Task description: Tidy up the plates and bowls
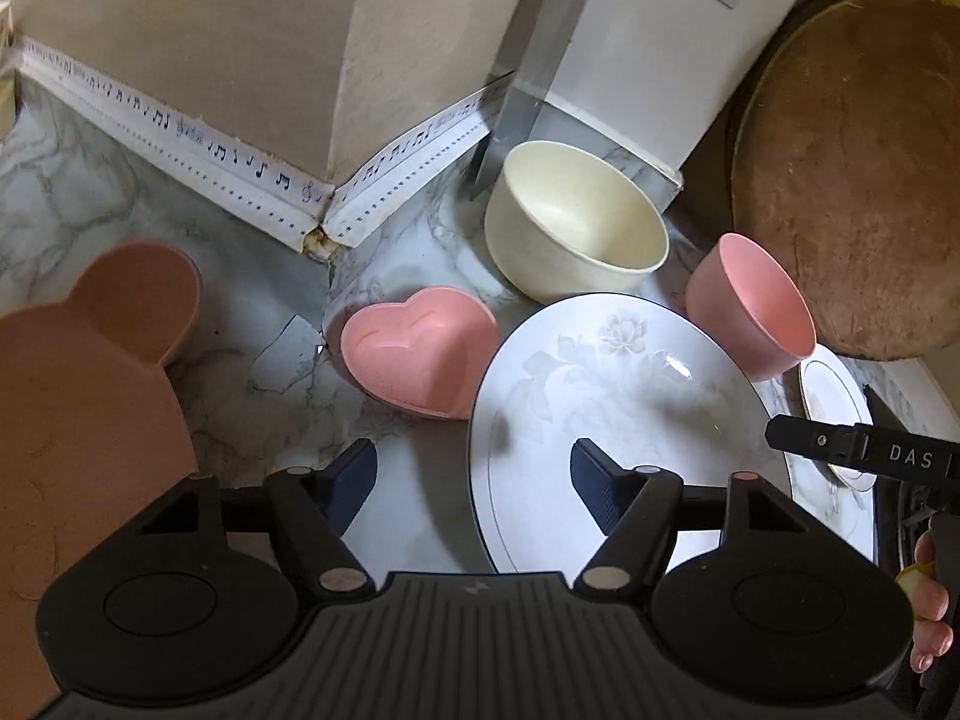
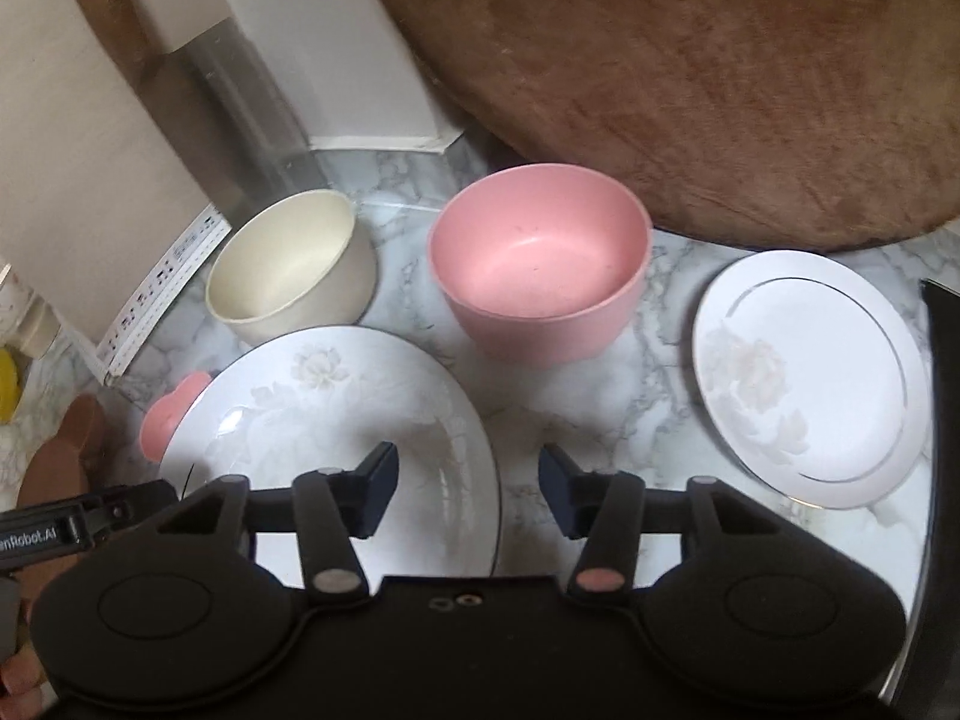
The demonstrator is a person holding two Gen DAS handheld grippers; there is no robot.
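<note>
Two grippers, left [image 1: 474,480] and right [image 2: 468,489], hover part-open and empty astride the large plate's [image 1: 612,396] opposite edges on the marble bench [image 2: 570,414]; it looks glazed, slippery, breakable, so pinch your jaws on its rim.

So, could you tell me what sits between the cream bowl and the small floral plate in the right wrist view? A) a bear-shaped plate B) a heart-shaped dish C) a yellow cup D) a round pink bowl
D: the round pink bowl stands on the marble between the cream bowl and the small floral plate.
</note>
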